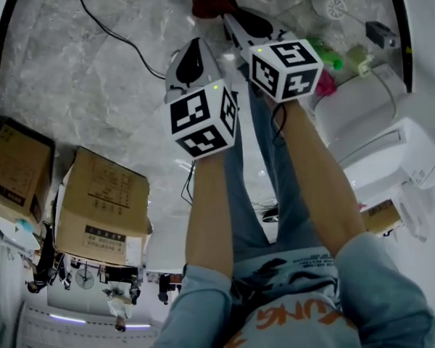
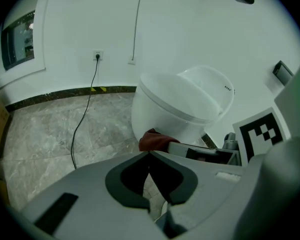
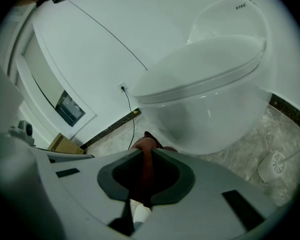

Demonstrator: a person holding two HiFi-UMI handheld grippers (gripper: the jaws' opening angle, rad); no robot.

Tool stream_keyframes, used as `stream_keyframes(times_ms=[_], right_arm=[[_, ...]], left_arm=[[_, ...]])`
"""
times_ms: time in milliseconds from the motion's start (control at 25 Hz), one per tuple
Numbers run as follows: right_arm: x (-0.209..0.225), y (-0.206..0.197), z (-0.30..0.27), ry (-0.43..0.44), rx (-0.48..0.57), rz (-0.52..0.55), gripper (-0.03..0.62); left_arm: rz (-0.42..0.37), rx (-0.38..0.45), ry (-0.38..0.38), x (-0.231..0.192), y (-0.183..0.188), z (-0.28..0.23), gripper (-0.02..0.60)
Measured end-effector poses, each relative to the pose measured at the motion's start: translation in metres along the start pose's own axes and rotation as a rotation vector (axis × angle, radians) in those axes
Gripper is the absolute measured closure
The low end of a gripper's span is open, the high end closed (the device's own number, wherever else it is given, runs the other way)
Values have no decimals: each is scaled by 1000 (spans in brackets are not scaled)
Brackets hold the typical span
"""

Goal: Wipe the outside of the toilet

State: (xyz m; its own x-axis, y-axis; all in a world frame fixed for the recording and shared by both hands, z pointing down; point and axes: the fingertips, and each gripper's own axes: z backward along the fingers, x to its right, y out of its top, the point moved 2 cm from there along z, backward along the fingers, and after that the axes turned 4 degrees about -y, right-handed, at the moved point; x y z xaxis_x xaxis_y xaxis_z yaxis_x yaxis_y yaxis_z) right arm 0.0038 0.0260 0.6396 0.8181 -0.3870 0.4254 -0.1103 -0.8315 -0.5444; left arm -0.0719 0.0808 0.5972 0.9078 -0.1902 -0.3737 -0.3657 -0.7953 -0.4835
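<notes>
The white toilet (image 1: 370, 114) stands at the right of the head view, with its lid down. My right gripper (image 1: 226, 14) is shut on a dark red cloth (image 1: 213, 0), held over the floor to the left of the toilet bowl. In the right gripper view the cloth (image 3: 145, 146) is pinched between the jaws of the right gripper (image 3: 146, 153), just short of the bowl (image 3: 210, 99). My left gripper (image 1: 196, 43) is alongside, a little nearer me. Its jaws meet with nothing between them. The left gripper view shows the left gripper (image 2: 150, 154), the cloth (image 2: 155, 140) and the toilet (image 2: 180, 104) beyond.
A black cable (image 1: 109, 31) runs over the grey marble floor to a wall socket (image 2: 97, 55). Two cardboard boxes (image 1: 105, 205) stand at the left. A toilet brush (image 3: 276, 164) lies by the bowl. Green and pink items (image 1: 326, 60) sit beside the toilet.
</notes>
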Motion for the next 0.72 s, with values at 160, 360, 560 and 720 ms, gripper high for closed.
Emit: stream_keyframes(times_ms=[160, 360, 560, 720], right_arm=[[-14, 4, -35, -3, 17, -3, 556], [-10, 3, -65, -39, 39, -46, 557], [-1, 13, -83, -87, 73, -143, 556], [7, 14, -86, -108, 52, -142, 556]], left_arm=[[-18, -7, -16, -34, 5, -4, 586], [-28, -33, -9, -70, -1, -4, 586], [-12, -45, 6, -93, -7, -6, 586], [-4, -43, 11, -97, -7, -8, 586]])
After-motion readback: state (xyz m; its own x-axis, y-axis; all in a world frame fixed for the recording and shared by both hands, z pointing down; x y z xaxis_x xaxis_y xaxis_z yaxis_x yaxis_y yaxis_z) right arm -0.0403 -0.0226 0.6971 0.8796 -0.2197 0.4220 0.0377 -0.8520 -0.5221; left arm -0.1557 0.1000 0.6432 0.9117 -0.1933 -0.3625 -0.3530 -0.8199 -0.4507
